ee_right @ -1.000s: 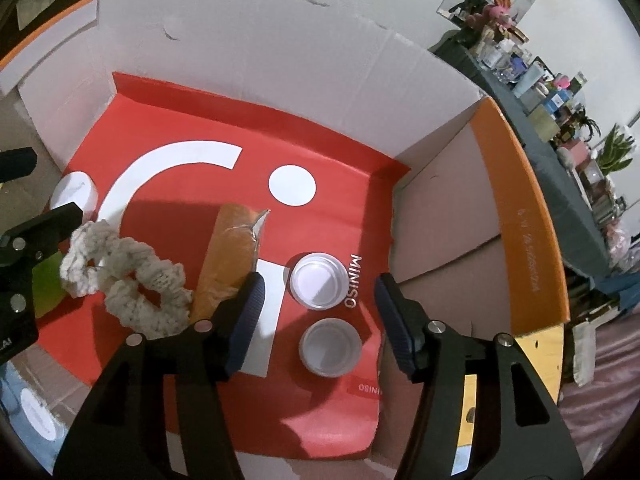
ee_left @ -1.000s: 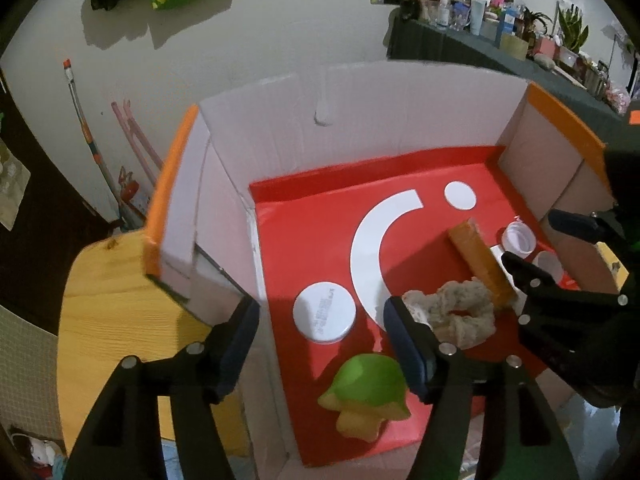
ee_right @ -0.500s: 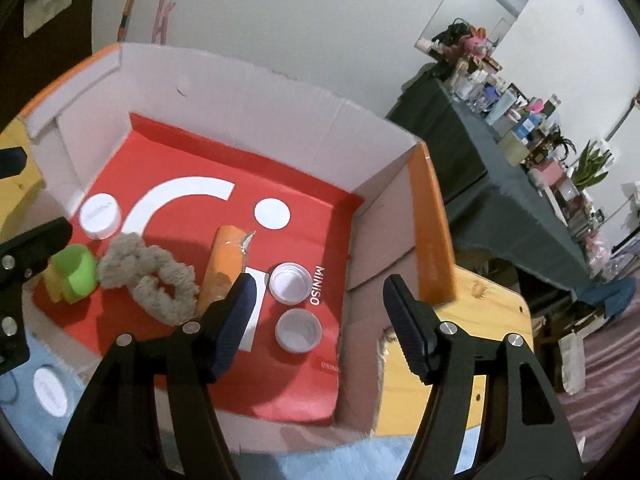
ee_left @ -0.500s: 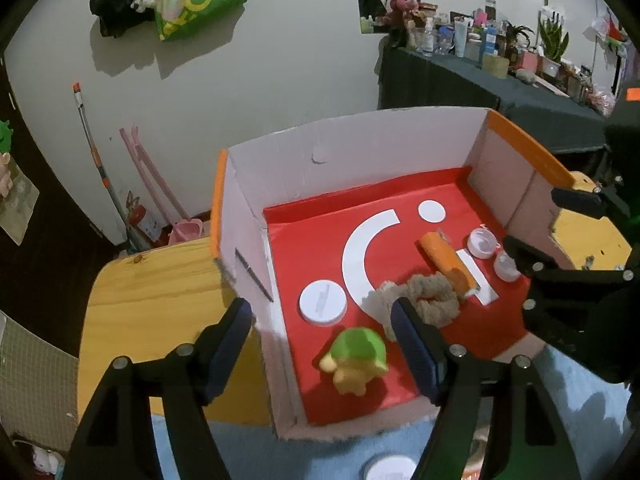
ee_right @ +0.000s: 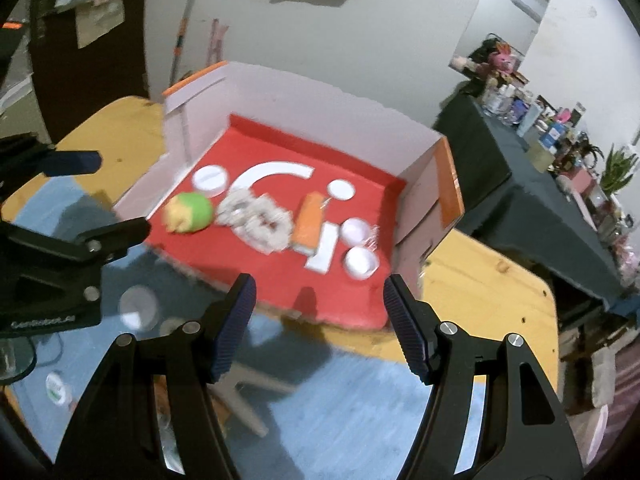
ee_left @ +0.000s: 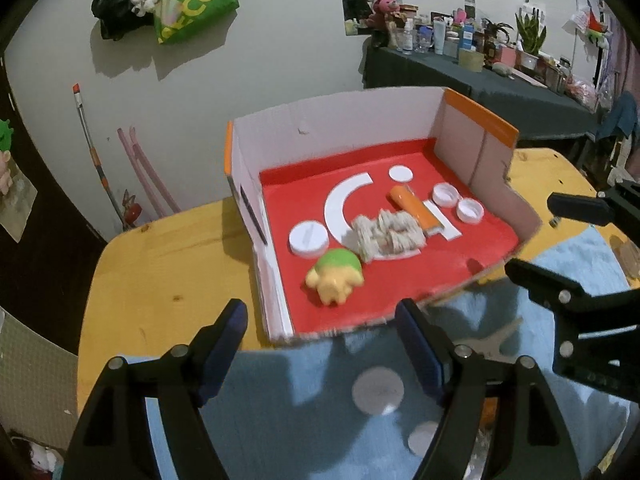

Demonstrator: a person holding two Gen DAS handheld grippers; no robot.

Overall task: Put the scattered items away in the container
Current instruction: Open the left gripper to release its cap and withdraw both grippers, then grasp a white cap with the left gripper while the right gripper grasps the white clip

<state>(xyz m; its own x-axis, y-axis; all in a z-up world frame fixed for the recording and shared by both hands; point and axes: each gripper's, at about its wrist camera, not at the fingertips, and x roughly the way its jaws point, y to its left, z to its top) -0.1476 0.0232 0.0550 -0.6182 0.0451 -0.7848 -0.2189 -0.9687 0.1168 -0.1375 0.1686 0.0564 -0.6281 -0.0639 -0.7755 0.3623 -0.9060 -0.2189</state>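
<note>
An open cardboard box (ee_left: pixel 340 132) with a red floor holds a green-and-yellow toy (ee_left: pixel 334 276), a beige scrunchie (ee_left: pixel 386 234), an orange tube (ee_left: pixel 412 208), a flat white lid (ee_left: pixel 309 238) and two small white caps (ee_left: pixel 445 194). My left gripper (ee_left: pixel 320 332) hangs over the box's near edge; its jaws are opening and hold nothing. The right gripper (ee_right: pixel 318 312) stands open and empty, above the near edge of the box (ee_right: pixel 320 100). On the blue cloth (ee_left: pixel 300 400) lie a white lid (ee_left: pixel 377 394) and scissors (ee_left: pixel 492 340).
The box stands on a yellow wooden table (ee_left: pixel 160 260). On the cloth (ee_right: pixel 340 400), the right wrist view shows another small round lid (ee_right: pixel 58 388) at the far left. A dark side table crowded with bottles (ee_left: pixel 460 40) stands behind on the right, near the white wall.
Both grippers have pulled back and up, away from the inside of the box. The whole box and the blue cloth with loose items have come into view. Both pairs of jaws stand a little wider.
</note>
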